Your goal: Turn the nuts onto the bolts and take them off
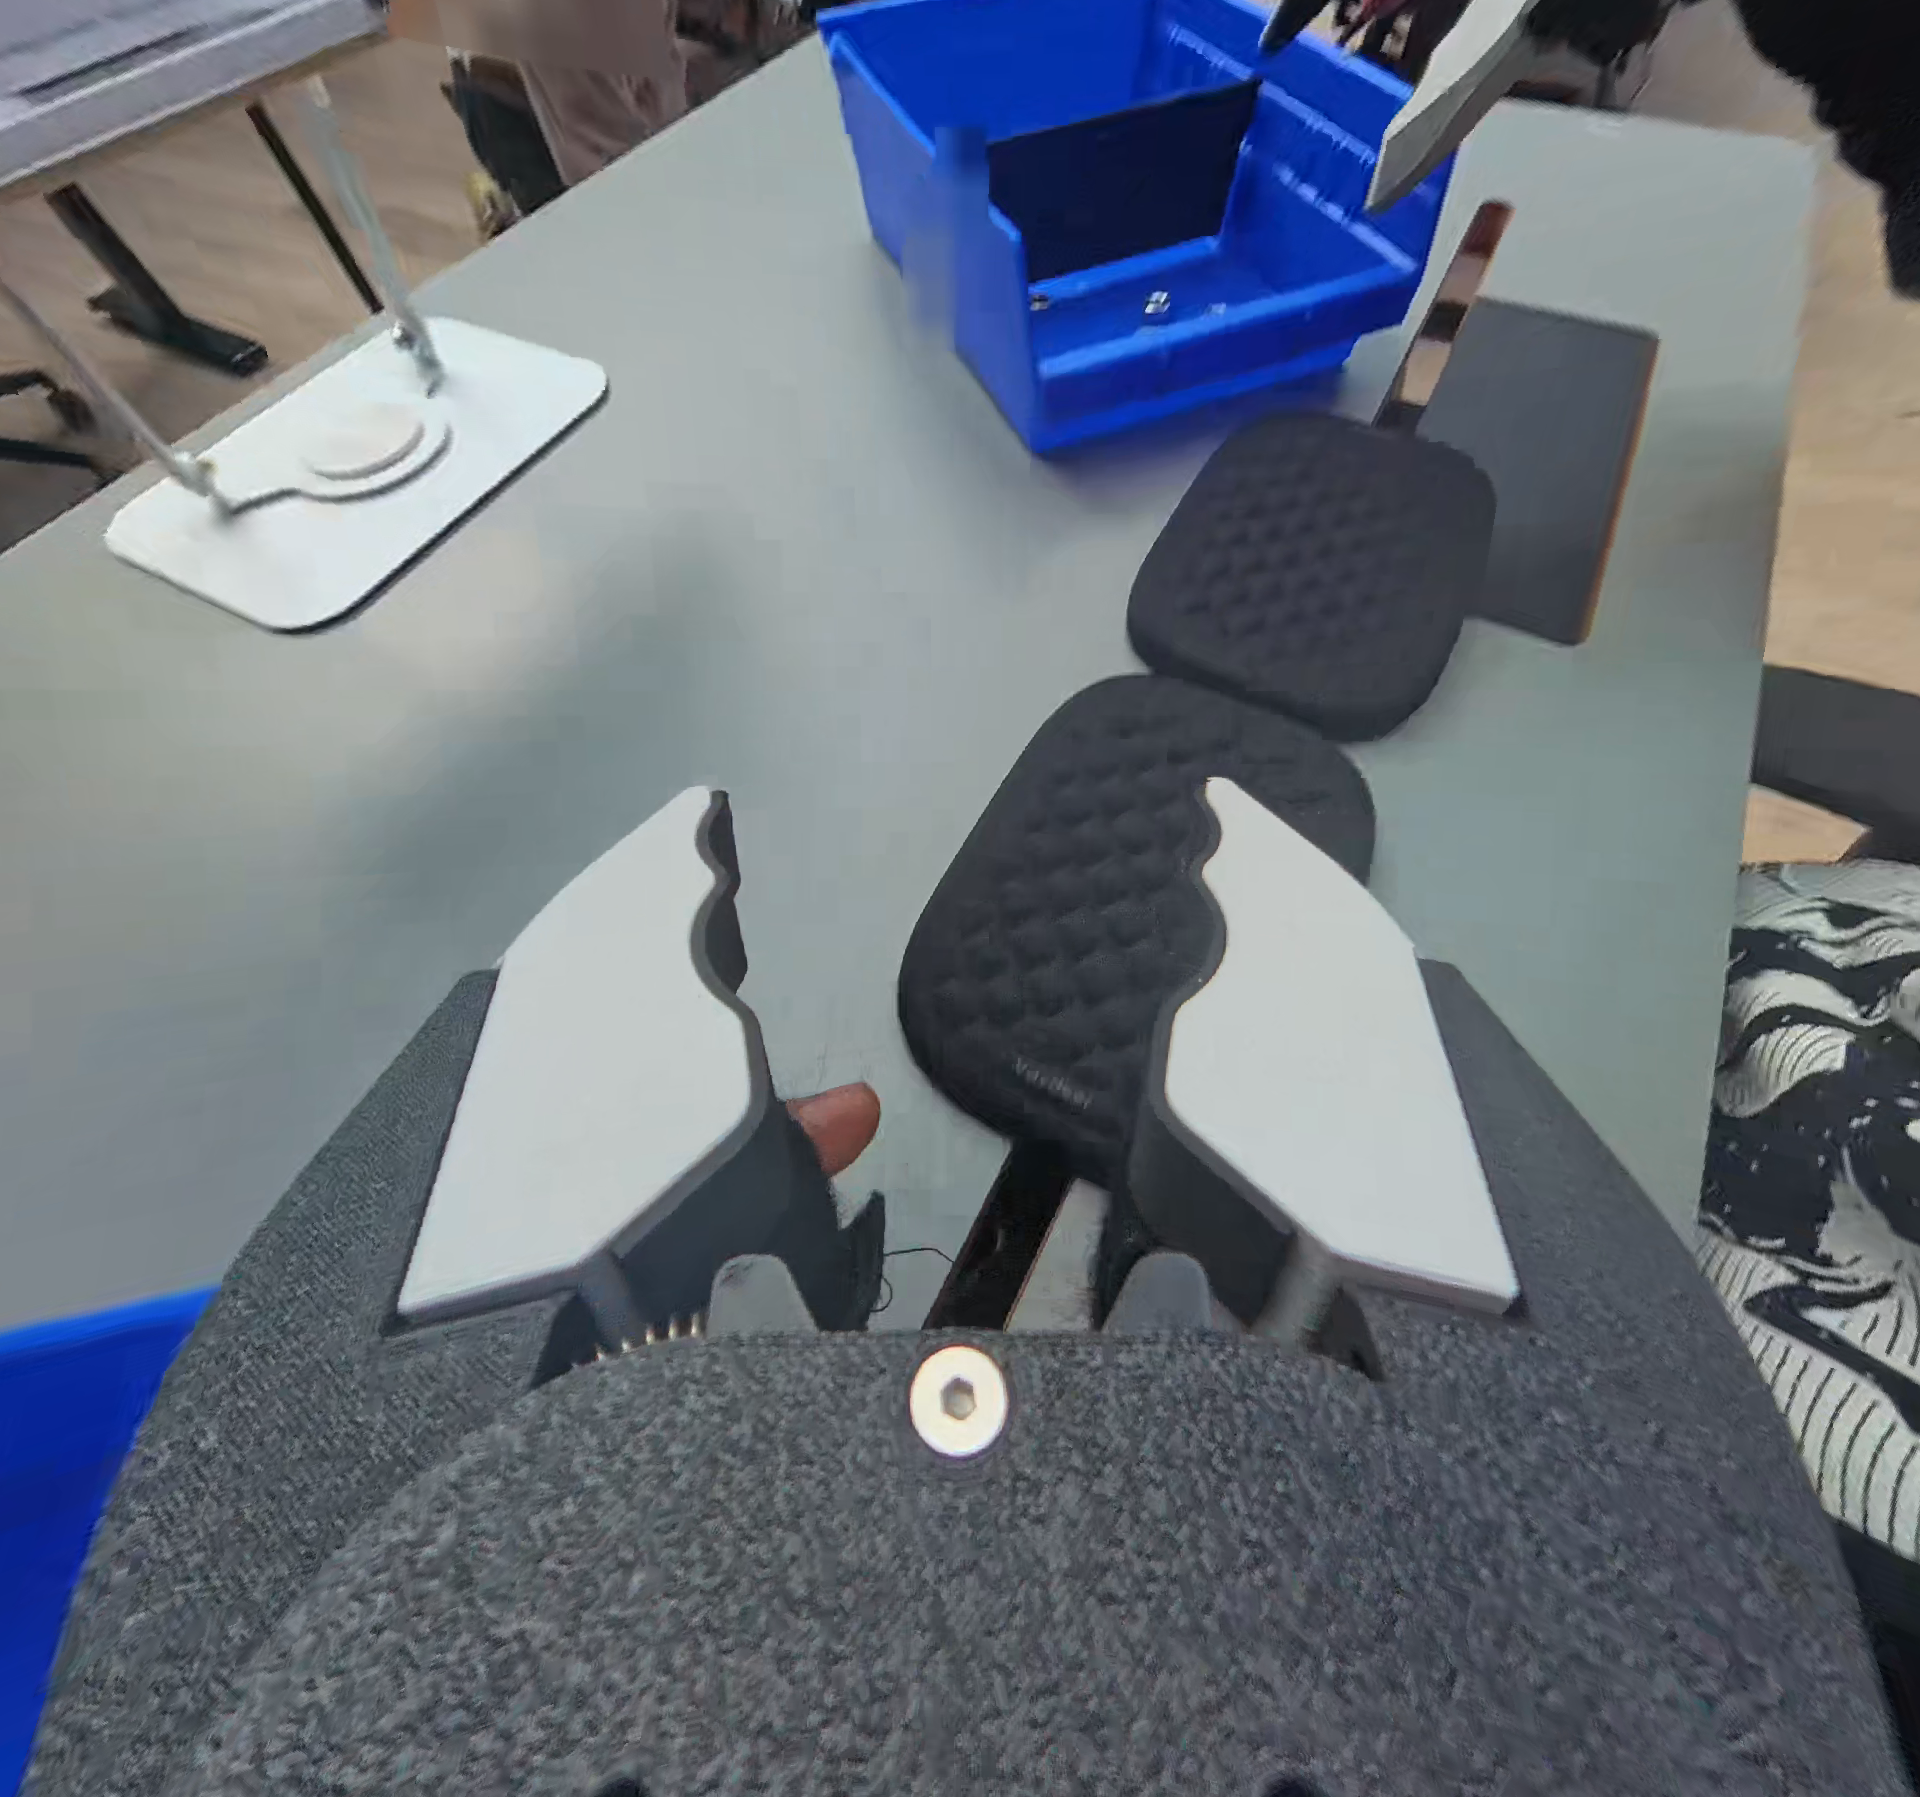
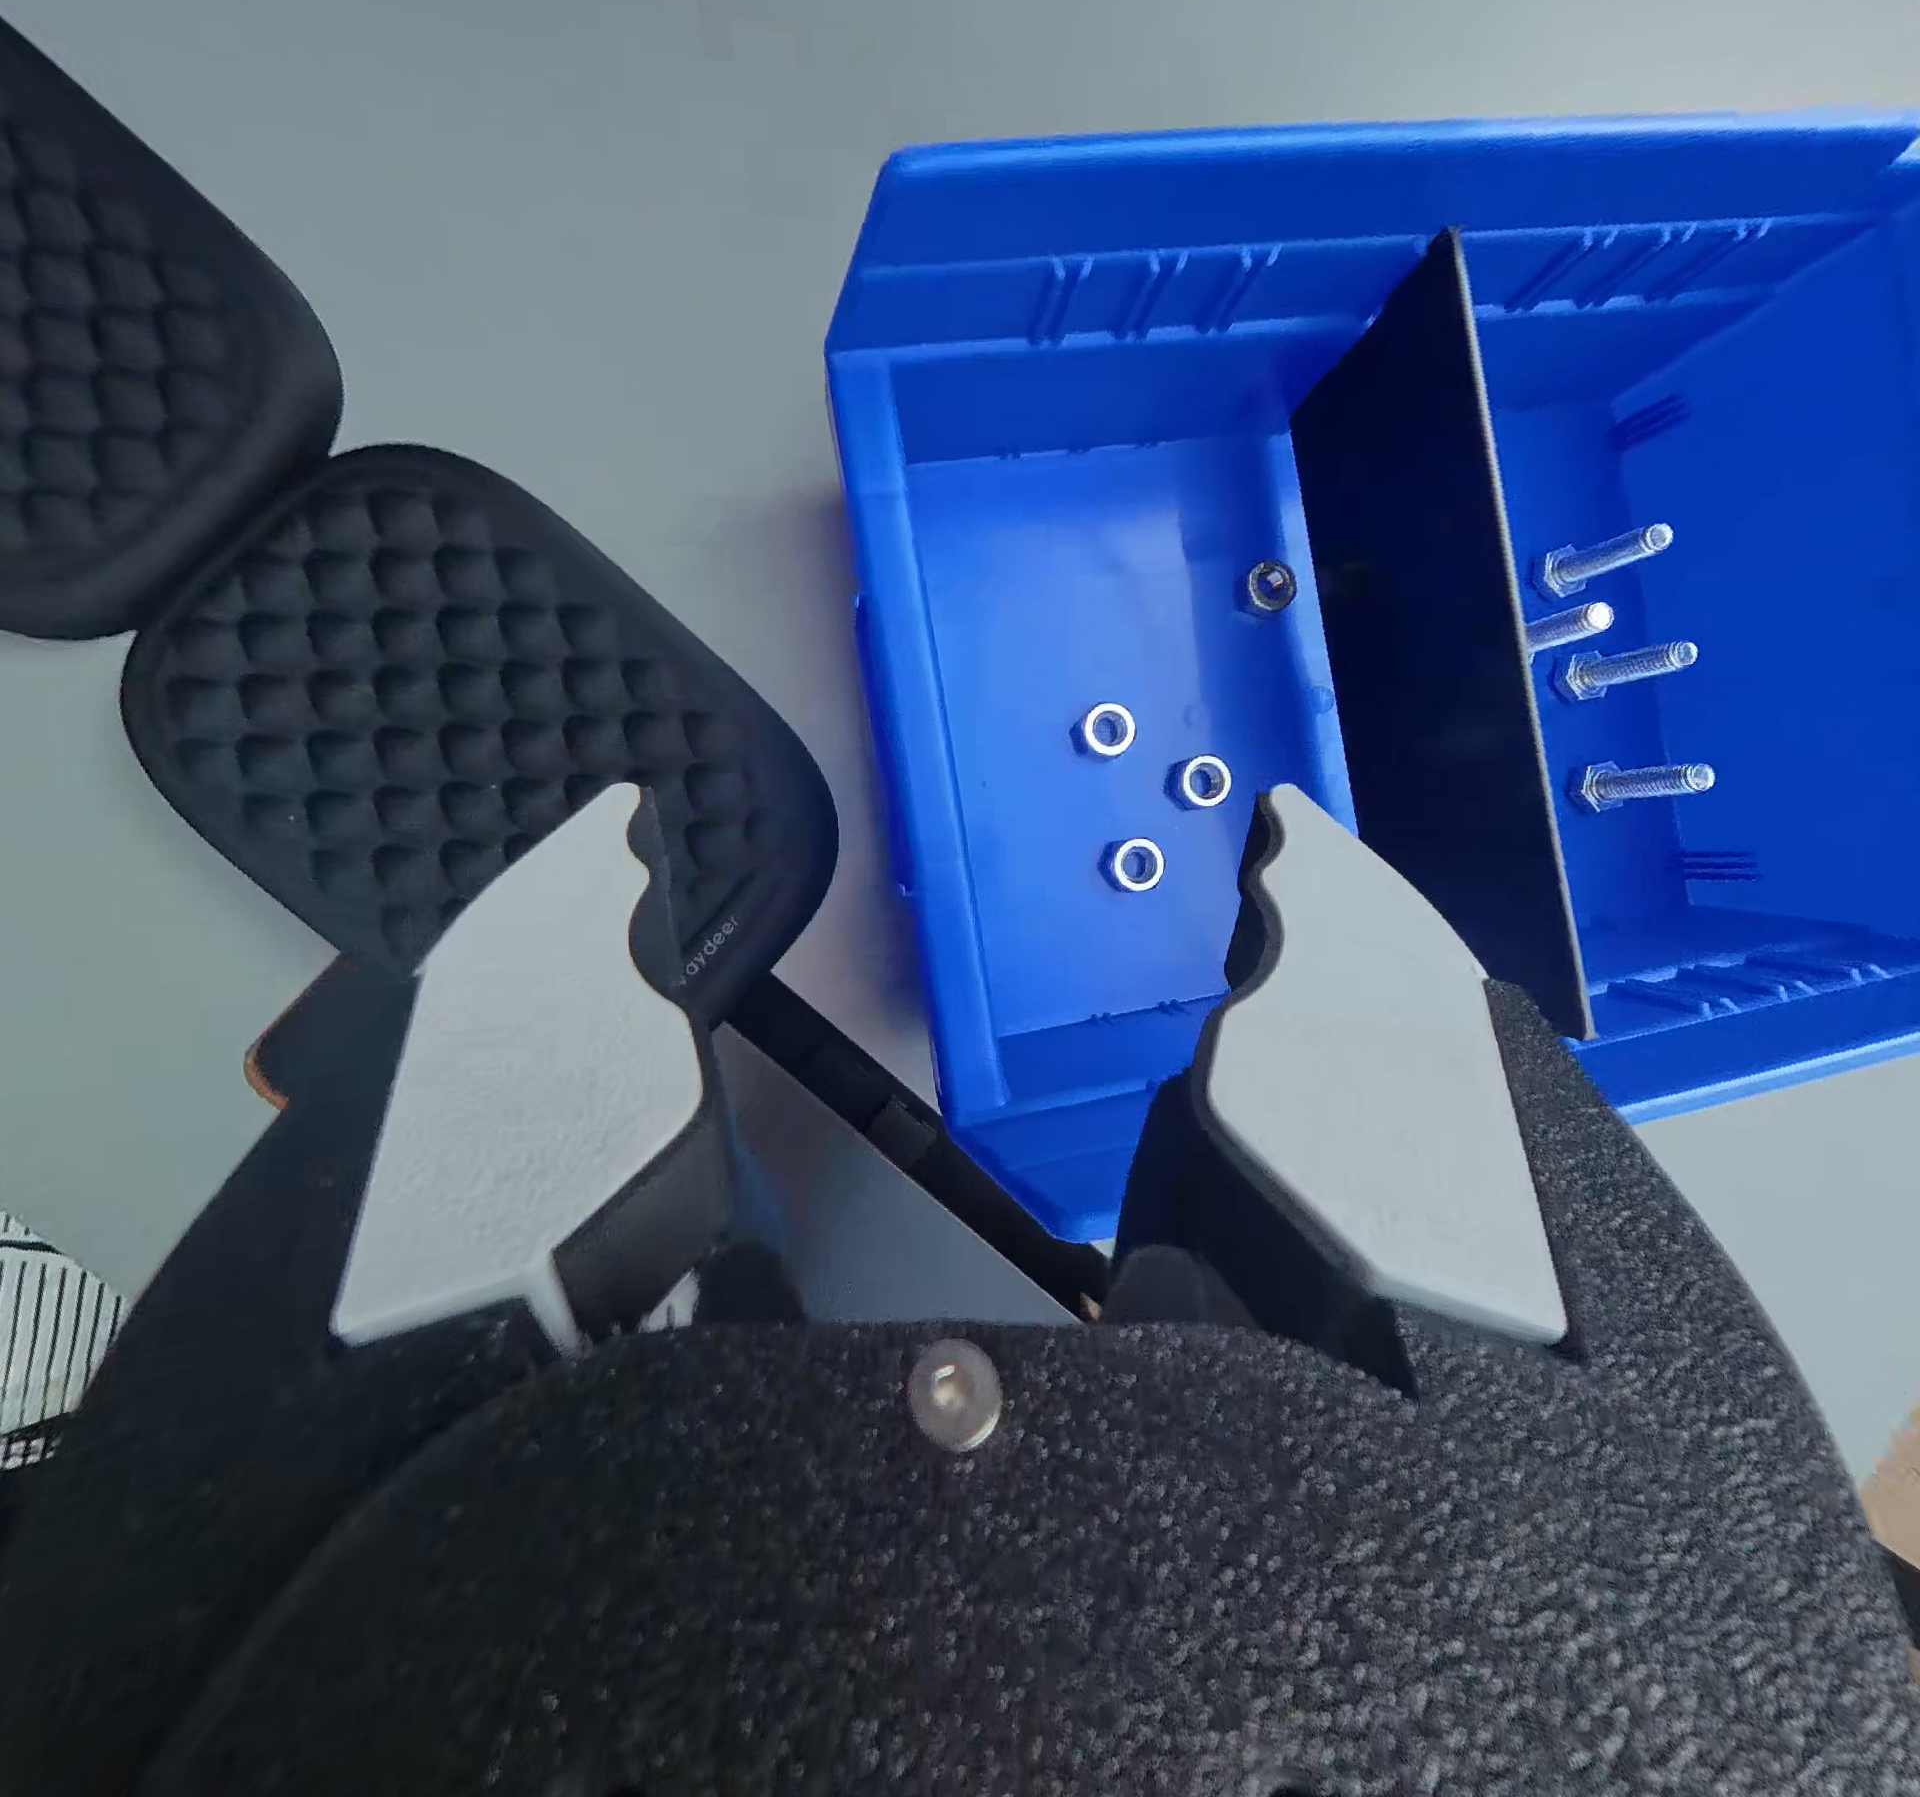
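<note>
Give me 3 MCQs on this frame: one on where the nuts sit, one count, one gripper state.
1. Where do the loose nuts lie?
A. On the black pads
B. In the blue bin's compartment on the near side of the black divider
C. On the bare table

2. How many bolts show beyond the divider?
A. Two
B. Four
C. Seven

3. What state is the right gripper in?
A. Open, holding nothing
B. Shut on a nut
C. Shut on a bolt

Answers:
1 B: the right wrist view shows the nuts on the bin floor, on the gripper's side of the divider.
2 B: four threaded shafts lie in the far compartment.
3 A: its fingers stand wide apart over the bin's edge with nothing between them.
</note>
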A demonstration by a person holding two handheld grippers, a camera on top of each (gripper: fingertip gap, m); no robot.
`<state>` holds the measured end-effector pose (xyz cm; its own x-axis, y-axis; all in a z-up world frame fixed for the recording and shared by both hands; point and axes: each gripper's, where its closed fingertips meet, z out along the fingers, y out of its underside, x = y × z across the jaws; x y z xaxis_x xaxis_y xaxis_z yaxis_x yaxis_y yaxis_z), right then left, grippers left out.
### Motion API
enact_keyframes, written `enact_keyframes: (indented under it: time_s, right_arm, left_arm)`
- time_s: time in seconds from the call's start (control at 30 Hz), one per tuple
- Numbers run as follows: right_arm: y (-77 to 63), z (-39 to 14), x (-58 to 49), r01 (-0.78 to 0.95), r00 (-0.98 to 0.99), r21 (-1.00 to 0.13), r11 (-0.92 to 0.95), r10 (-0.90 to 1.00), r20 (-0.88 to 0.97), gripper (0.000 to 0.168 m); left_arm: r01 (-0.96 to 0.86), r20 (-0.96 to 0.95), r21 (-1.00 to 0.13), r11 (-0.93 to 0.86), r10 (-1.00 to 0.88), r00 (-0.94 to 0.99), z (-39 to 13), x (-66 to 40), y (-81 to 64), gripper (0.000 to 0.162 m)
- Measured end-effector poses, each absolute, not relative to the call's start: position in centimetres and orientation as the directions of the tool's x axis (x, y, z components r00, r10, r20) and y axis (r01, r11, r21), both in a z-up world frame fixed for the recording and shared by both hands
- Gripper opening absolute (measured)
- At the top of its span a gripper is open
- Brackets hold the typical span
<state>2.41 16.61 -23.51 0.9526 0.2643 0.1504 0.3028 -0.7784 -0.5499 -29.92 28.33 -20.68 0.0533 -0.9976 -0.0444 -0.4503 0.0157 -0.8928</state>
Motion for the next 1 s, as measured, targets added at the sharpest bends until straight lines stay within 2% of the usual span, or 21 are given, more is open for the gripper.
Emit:
enact_keyframes:
  time_s: [0.23, 0.4, 0.57, 0.73, 1.0]
  right_arm:
    - [15.7, -26.7, 2.8, 0.402, 0.915, -0.34, -0.85, 0.362, 0.177, 0.093]
    - [16.2, -28.1, 3.9, 0.438, 0.897, -0.217, -0.873, 0.405, 0.178, 0.084]
    - [17.1, -29.7, 4.1, 0.47, 0.877, -0.149, -0.87, 0.442, 0.188, 0.075]
    - [17.6, -31.1, 4.5, 0.516, 0.836, -0.072, -0.854, 0.483, 0.26, 0.074]
    - [18.3, -32.7, 4.2, 0.567, 0.799, -0.033, -0.823, 0.539, 0.266, 0.063]
  left_arm:
    - [-0.795, -0.207, -0.606, -0.039, -0.957, 0.204, -25.3, -40.5, 32.9, 0.073]
    - [-0.901, -0.253, -0.421, -0.1, -0.941, 0.223, -27.6, -44.4, 35.2, 0.072]
    - [-0.973, -0.327, -0.201, -0.111, -0.929, 0.173, -30.2, -46.6, 36.8, 0.071]
    - [-0.986, -0.325, -0.129, -0.102, -0.935, 0.139, -31.7, -47.1, 36.9, 0.07]
    - [-0.991, -0.265, -0.087, -0.1, -0.957, 0.12, -33.6, -47.5, 36.9, 0.062]
